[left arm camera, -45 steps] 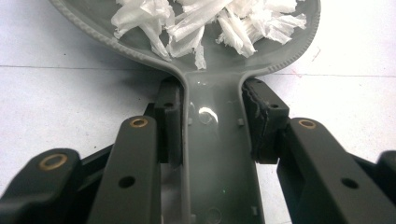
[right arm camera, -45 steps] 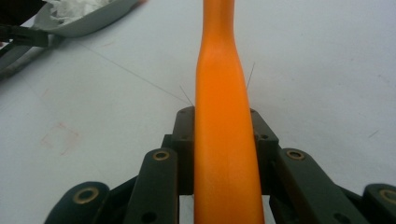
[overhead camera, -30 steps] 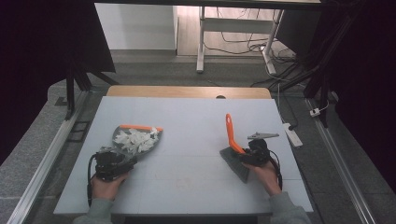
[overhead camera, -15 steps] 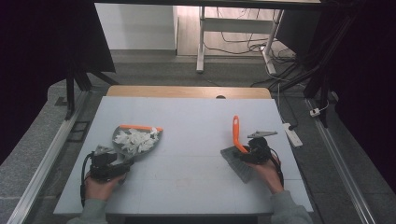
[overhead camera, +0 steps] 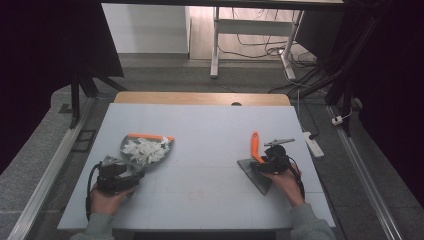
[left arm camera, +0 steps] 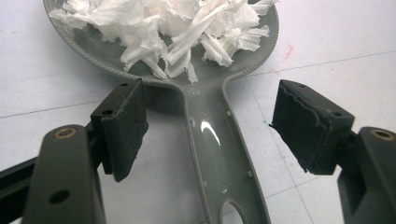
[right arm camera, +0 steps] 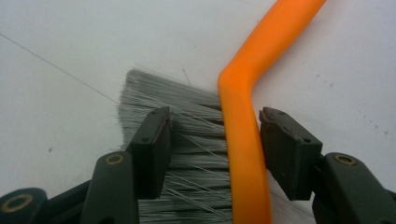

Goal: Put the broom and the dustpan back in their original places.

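Note:
A grey dustpan point(overhead camera: 131, 146) with an orange lip holds white paper shreds point(overhead camera: 146, 150) at the table's left. Its handle point(left arm camera: 219, 149) runs between the pads of my left gripper point(left arm camera: 205, 107), which stand clear of it after just opening. In the high view, the left gripper point(overhead camera: 131, 171) sits at the pan's near end. At the right, an orange-handled brush point(overhead camera: 256, 147) lies on the table. My right gripper point(right arm camera: 215, 116) has just been opening. It straddles the orange handle point(right arm camera: 243, 140) and the grey bristles point(right arm camera: 187, 154) without pressing them. The right gripper point(overhead camera: 261, 162) also shows in the high view.
The white tabletop point(overhead camera: 210, 130) is bare between the two hands. A wooden strip point(overhead camera: 200, 98) runs along its far edge. A white power strip point(overhead camera: 313, 143) lies on the floor off the right side. Dark frame legs stand at both sides.
The brush's orange handle has swung down and rightward to lie on the table. The right gripper's jaws have spread apart around it. The left hand and dustpan have stayed in place.

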The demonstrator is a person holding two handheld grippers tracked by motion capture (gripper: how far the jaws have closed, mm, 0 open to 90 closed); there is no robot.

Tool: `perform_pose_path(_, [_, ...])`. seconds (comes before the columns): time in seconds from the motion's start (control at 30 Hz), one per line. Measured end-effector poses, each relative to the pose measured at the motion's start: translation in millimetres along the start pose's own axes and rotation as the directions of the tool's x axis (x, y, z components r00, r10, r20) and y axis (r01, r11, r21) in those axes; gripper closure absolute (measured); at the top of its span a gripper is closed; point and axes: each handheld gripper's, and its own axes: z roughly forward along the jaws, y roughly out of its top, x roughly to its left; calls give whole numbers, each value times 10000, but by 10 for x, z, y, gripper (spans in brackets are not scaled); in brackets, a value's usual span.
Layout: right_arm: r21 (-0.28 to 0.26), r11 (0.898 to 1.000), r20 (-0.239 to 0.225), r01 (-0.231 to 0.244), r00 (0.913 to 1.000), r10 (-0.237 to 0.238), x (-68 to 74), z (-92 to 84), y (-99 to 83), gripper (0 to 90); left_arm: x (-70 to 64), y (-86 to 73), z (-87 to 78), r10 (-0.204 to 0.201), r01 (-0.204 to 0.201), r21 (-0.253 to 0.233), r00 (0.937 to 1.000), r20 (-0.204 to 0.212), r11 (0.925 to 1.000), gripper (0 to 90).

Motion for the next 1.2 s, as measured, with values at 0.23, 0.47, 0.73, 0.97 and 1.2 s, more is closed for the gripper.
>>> perform_pose_path(0.23, [-795, 9964, 216, 299, 9994, -283, 29, -119, 4, 447, -4, 10, -42, 358, -358, -33, 9993, -60, 9994, 272])
perform_pose_path(0.47, [-1590, 9845, 150, 741, 9972, -726, 67, -293, -53, 459, -65, 40, -91, 1012, -1006, -141, 9933, 554, 9948, 282])
perform_pose_path(0.73, [-2058, 9713, -194, 1195, 9918, -1261, 124, -429, -166, 464, -174, 118, -79, 2152, -2166, -80, 9639, 1567, 9762, 289])
perform_pose_path(0.97, [-2275, 9576, -267, 1766, 9819, -1875, 190, -477, -331, 472, -68, 106, -67, 2362, -2448, 136, 9476, 2152, 9695, 290])
perform_pose_path(1.2, [-2393, 9499, -86, 2013, 9778, -2094, 150, -546, -539, 472, 18, -3, -90, 2272, -2422, 307, 9413, 2498, 9697, 292])
